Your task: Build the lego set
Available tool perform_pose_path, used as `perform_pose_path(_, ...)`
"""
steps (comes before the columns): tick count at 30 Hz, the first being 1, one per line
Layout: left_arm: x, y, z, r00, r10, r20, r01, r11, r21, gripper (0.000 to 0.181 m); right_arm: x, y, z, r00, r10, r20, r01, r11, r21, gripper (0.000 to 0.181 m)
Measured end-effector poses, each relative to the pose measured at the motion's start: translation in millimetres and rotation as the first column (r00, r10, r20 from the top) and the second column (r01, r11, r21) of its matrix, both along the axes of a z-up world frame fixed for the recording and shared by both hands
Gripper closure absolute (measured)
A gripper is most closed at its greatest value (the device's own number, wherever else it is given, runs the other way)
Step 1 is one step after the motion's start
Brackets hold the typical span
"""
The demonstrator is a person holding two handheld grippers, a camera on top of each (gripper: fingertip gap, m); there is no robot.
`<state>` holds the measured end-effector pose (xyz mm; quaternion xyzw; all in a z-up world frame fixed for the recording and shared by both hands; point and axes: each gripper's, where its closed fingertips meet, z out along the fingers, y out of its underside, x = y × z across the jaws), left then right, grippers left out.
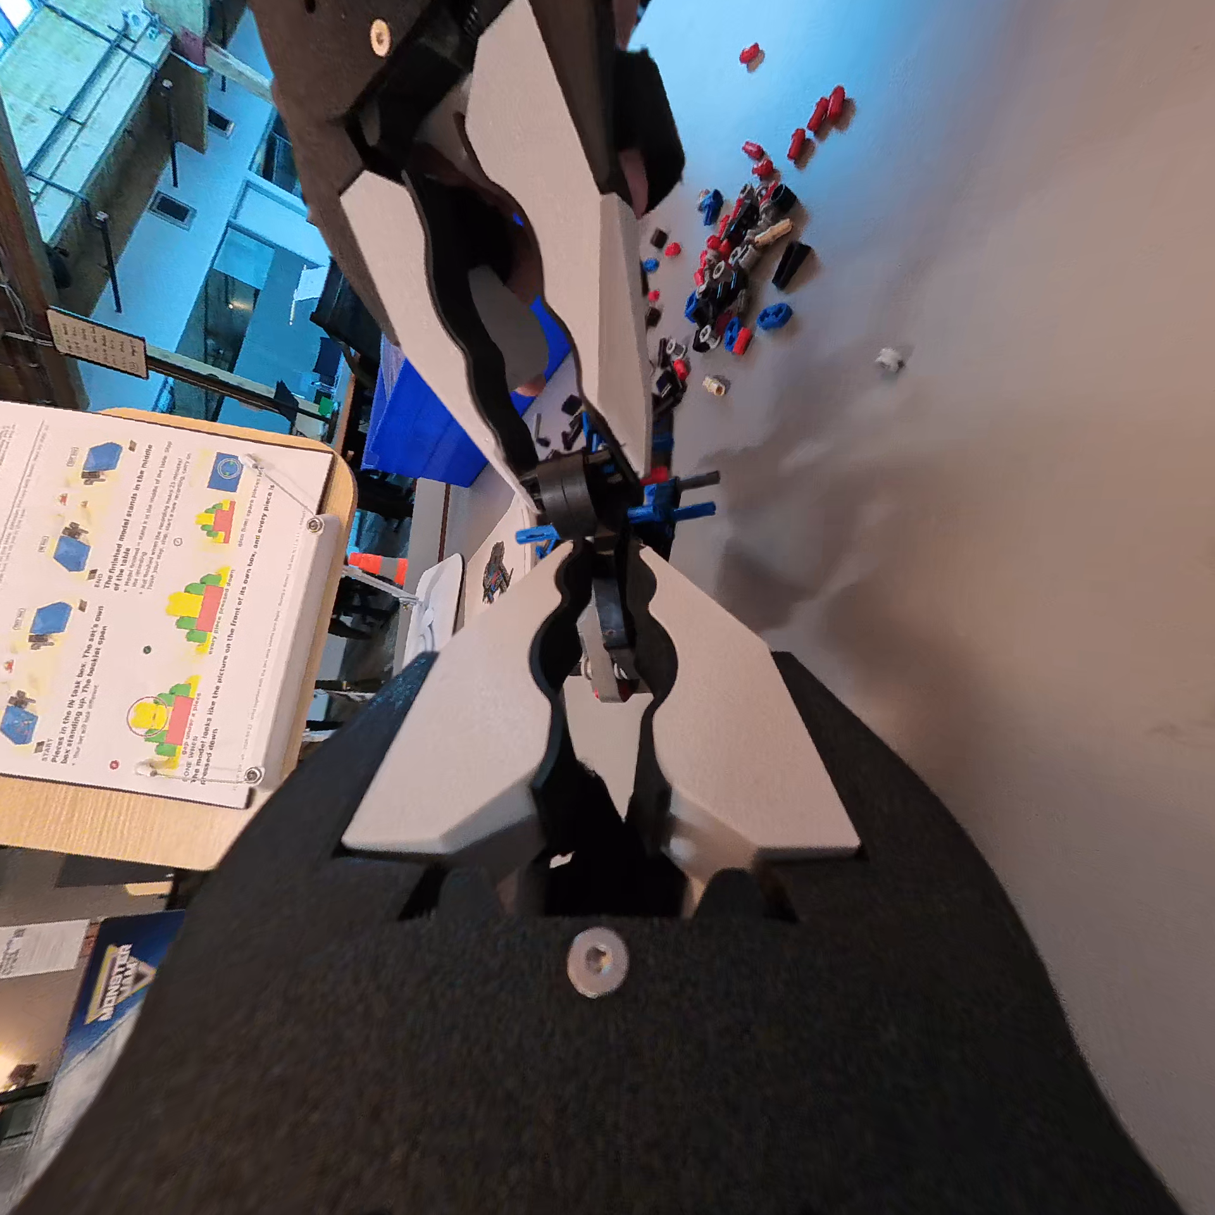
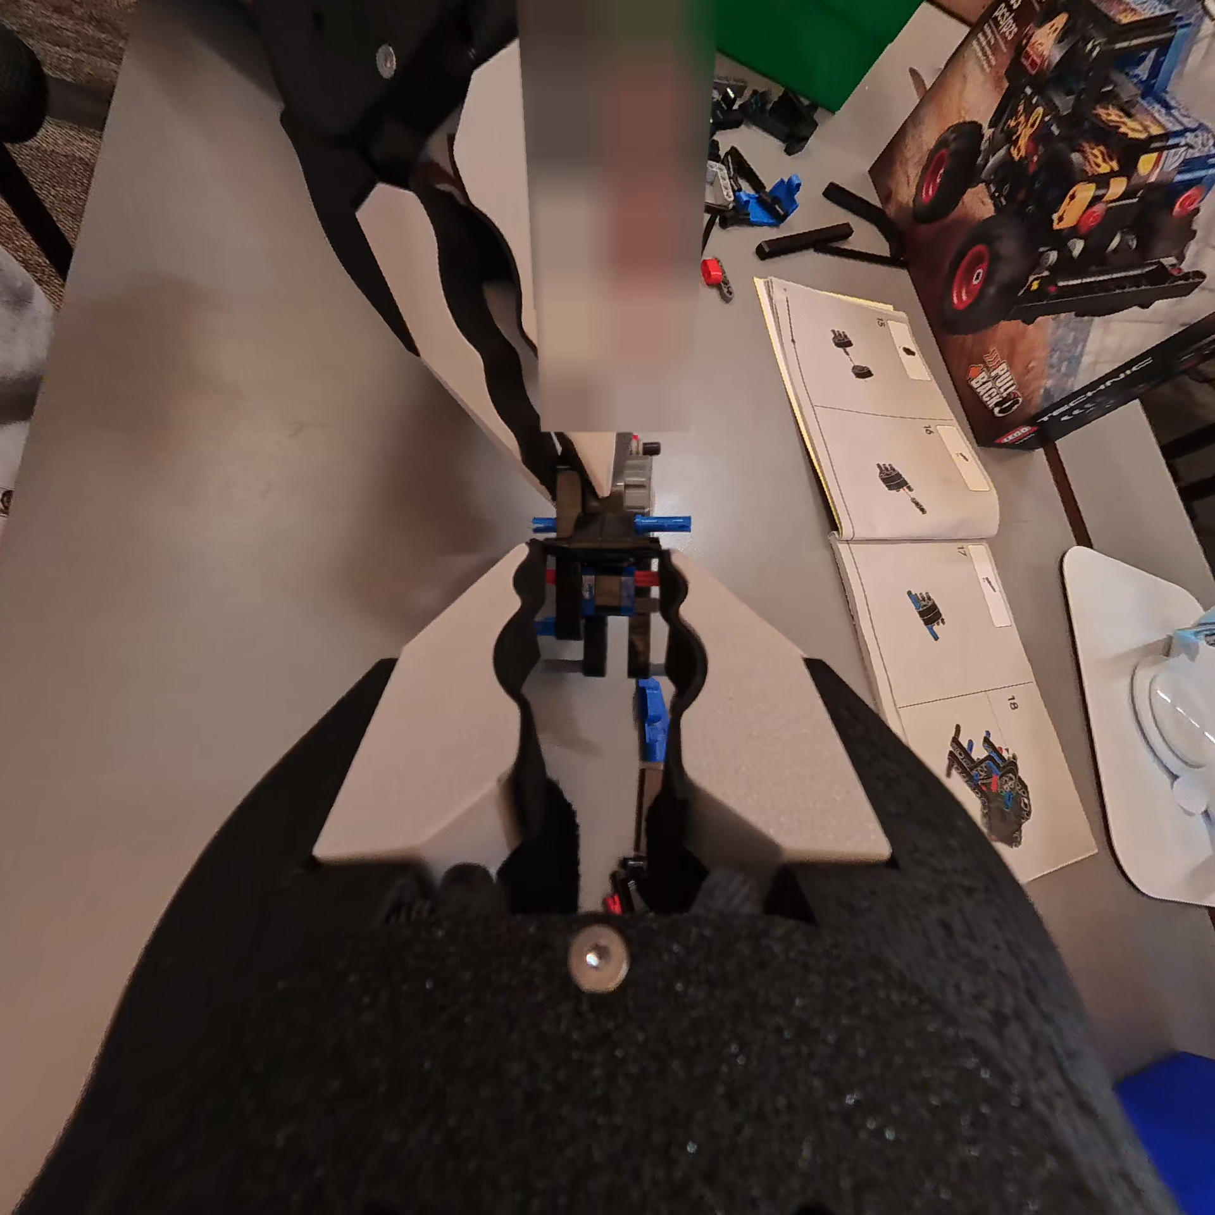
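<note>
On the grey table (image 2: 230, 460), my right view alone shows the open instruction booklet (image 2: 920, 559) and printed box (image 2: 1065, 217); my left alone, scattered red, blue and black pieces (image 1: 736, 263). Both the left gripper (image 1: 601, 578) and right gripper (image 2: 595, 559) pinch the black-and-blue lego assembly (image 2: 595, 605) mid-air; its middle is hidden.

Your left wrist view: cold blue daylight from the windows, upper left; worktop (image 1: 986, 592) at right reads warm beige. Soft smeared shadows at centre right, and the loose bricks (image 1: 736, 263) at upper right are motion-blurred. Strong fisheye, edges bent. Your right wrist view: even, moderately bright, soft diffuse shadow on the worktop (image 2: 230, 460) at left of centre. Booklet (image 2: 920, 559) at right is sharp; the claw body along the bottom of both frames is out of focus.
</note>
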<state>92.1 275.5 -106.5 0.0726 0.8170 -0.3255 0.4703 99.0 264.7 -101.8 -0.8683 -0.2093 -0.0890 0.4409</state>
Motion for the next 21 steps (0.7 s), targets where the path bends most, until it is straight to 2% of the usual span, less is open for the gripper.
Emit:
perform_pose_path(12,0.1,1.0,-7.0,1.000,0.007,0.019,-0.008,0.998,0.070,0.172,0.5,1.7,-10.2,0.999,0.008,0.045,-0.003,0.994,-0.113,0.147)
perform_pose_path(21,5.5,5.2,-12.6,0.999,0.043,0.012,-0.044,0.993,0.110,0.173,6.4,4.3,-16.1,0.998,-0.028,0.059,0.036,0.990,-0.137,0.148)
